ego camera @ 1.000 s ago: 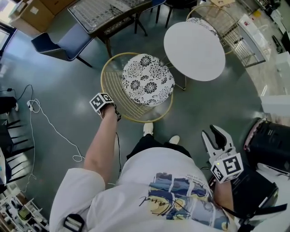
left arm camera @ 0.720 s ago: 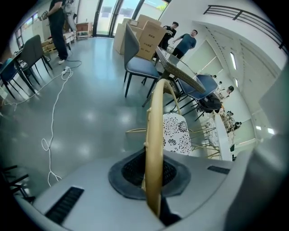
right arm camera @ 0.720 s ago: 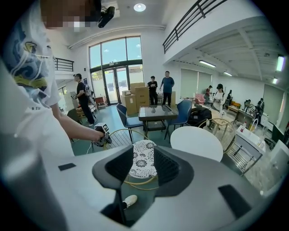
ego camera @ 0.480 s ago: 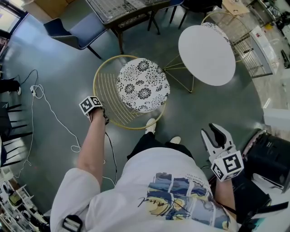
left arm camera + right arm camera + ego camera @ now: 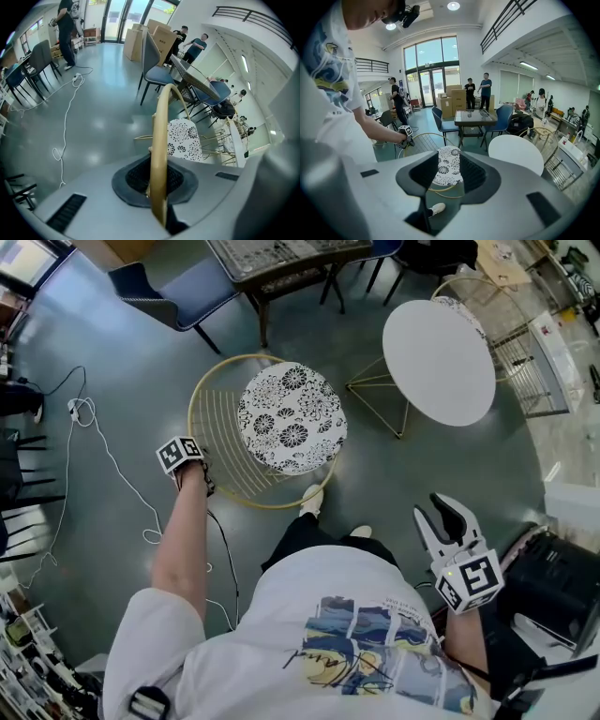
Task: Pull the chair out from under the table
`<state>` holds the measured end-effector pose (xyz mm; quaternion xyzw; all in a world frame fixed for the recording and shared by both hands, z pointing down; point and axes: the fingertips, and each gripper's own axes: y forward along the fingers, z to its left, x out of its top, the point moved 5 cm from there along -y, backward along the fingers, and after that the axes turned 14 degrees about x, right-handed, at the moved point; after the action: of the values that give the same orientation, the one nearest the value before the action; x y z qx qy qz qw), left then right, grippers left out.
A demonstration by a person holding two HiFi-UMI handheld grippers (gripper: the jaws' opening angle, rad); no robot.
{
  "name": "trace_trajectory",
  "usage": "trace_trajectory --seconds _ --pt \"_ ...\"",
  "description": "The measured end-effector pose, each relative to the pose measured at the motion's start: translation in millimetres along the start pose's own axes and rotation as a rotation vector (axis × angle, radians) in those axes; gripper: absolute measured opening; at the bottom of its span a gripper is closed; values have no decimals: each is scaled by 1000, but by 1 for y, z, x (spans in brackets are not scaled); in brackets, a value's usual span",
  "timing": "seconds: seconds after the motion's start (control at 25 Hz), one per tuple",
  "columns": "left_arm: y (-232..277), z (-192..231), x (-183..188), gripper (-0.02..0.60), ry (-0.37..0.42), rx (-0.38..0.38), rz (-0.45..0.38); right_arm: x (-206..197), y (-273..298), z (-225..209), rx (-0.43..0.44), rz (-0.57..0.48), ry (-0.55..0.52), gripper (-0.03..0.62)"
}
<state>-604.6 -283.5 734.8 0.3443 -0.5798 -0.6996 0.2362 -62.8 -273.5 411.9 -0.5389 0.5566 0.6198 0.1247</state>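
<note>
The chair has a gold wire frame (image 5: 194, 397) and a black-and-white patterned cushion (image 5: 291, 418). It stands on the grey floor to the left of the round white table (image 5: 439, 362), with a gap between them. My left gripper (image 5: 203, 484) is shut on the chair's gold rim (image 5: 160, 140) at its near left side; the rim runs up between the jaws of the left gripper (image 5: 158, 190). My right gripper (image 5: 448, 519) hangs open in the air by my right hip and holds nothing. The right gripper (image 5: 447, 187) looks toward the cushion (image 5: 449, 171).
A dark glass-topped table (image 5: 281, 259) and a blue chair (image 5: 173, 296) stand behind the wire chair. A second wire chair (image 5: 469, 292) stands beyond the white table. A white cable (image 5: 103, 465) lies on the floor at left. My shoes (image 5: 309, 501) are near the chair's rim. Black gear (image 5: 553, 582) sits at right.
The chair has slid left, away from the white table, with my left gripper shut on its rim. The gap between cushion and tabletop has widened. The right gripper has barely shifted.
</note>
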Motion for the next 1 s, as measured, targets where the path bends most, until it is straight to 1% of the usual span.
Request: trace_trajectory --seconds 0.08,0.16,0.2,0.32,0.36,0.52,0.6,0.68,0.72,0.76,0.8,0.92,0.96,1.0 --pt "-4 1 1 10 0 4 -6 -1 -1 -1 13 -1 -7 133" --pt "-10 2 3 21 6 29 -25 -3 -4 -2 23 -5 -10 133" --pt "-15 4 4 40 14 51 -36 -5 -7 -3 27 -9 -11 133" --pt "-33 9 2 125 27 110 -78 -10 -16 -6 42 -35 -18 133" --pt "-40 10 0 138 27 125 -100 -12 -19 -8 49 -43 -23 133" --pt "-79 11 -14 138 45 216 -222 -24 -39 -19 77 -69 -33 133" --pt "-105 10 -25 138 50 259 -292 -31 -53 -25 98 -79 -49 133" --pt "-137 4 -43 138 53 279 -365 -38 -69 -31 124 -89 -73 133" --pt "-153 -2 -55 138 58 276 -402 -41 -79 -34 137 -96 -85 133" --pt "-168 -10 -68 138 65 257 -436 -45 -89 -37 149 -103 -98 133" --pt "-182 -21 -84 138 72 221 -466 -50 -99 -40 161 -109 -109 133" --pt "-222 -59 -140 135 86 62 -529 -70 -124 -49 213 -121 -116 132" --pt "-237 -71 -160 125 99 14 -548 -78 -130 -50 238 -121 -115 132" --pt "-253 -84 -182 98 117 -26 -565 -86 -136 -49 265 -119 -119 132"
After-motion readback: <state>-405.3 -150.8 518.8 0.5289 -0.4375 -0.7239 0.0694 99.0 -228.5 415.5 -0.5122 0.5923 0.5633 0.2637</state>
